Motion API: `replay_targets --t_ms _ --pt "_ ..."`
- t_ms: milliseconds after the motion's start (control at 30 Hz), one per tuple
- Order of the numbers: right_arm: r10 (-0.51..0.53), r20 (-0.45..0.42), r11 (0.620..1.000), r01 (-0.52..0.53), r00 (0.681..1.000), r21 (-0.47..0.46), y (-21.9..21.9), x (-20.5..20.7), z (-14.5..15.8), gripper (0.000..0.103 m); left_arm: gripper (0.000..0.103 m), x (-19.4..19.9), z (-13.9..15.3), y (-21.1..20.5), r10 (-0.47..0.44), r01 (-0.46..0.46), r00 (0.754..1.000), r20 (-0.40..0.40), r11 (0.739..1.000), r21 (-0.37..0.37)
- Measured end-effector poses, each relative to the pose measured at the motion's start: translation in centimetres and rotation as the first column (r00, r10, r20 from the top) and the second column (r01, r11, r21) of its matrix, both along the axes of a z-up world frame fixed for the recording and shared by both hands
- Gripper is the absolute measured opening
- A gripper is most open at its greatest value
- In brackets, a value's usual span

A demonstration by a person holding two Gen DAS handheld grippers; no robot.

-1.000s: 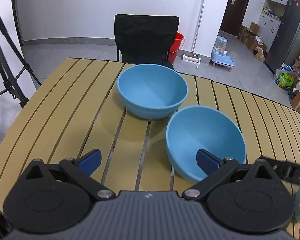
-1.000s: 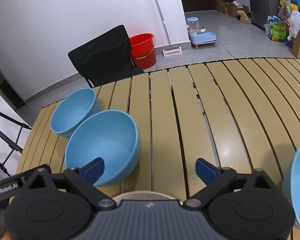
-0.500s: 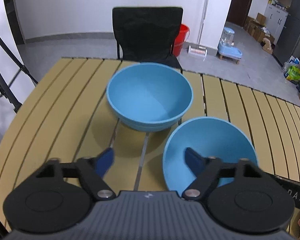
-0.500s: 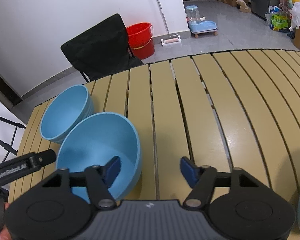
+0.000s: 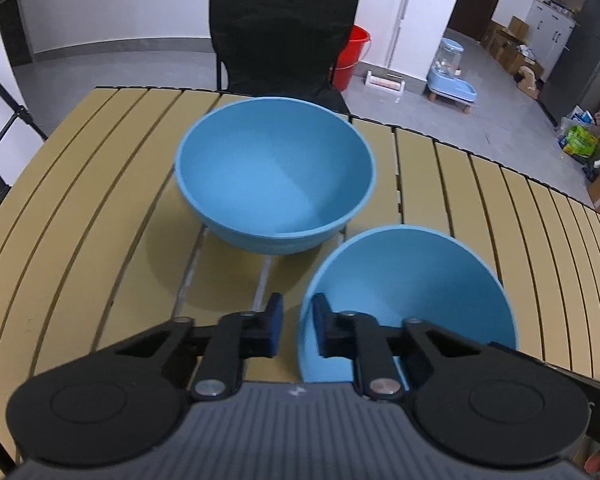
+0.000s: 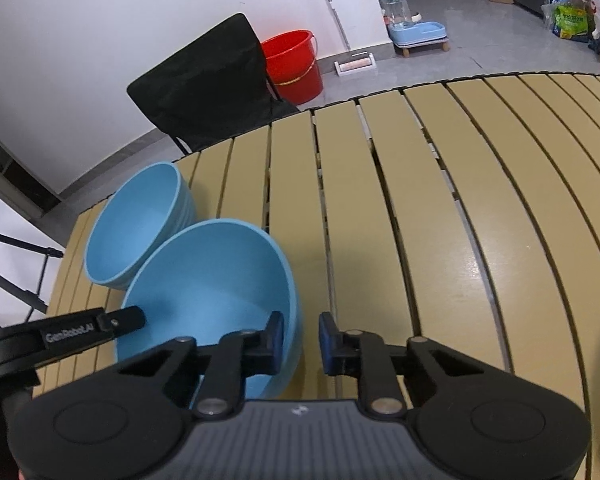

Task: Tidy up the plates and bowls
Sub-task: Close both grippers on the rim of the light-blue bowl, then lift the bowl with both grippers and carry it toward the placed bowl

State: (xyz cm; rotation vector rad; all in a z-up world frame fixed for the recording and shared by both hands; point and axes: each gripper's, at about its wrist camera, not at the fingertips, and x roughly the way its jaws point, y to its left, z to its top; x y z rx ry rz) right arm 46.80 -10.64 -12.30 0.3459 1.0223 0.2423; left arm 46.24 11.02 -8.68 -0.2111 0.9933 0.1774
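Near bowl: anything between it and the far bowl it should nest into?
Nothing visible. Both grippers, left gripper and right gripper, pinch opposite rims of the near bowl; only bare table separates it from the far bowl.

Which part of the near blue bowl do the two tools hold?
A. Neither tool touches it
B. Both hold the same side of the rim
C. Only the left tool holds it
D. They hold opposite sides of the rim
D: the left tool clamps one side of the near blue bowl's rim, and the right tool clamps the opposite side.
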Motion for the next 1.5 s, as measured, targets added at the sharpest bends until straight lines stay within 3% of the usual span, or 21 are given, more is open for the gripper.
replay_targets --t_ms 667,1500 --pt "0.005 0.031 1.0 -0.004 1.0 -0.024 0.4 -0.8 0.9 0.009 0.009 -0.8 0.9 -0.9 -0.009 0.009 1.0 0.027 1.0 0.007" --pt "-0.045 0.125 0.999 0.044 0.991 0.008 -3.0 -5.6 5.0 0.009 0.009 -4.7 6.4 -3.9 -0.05 0.046 0.991 0.124 0.998 0.031"
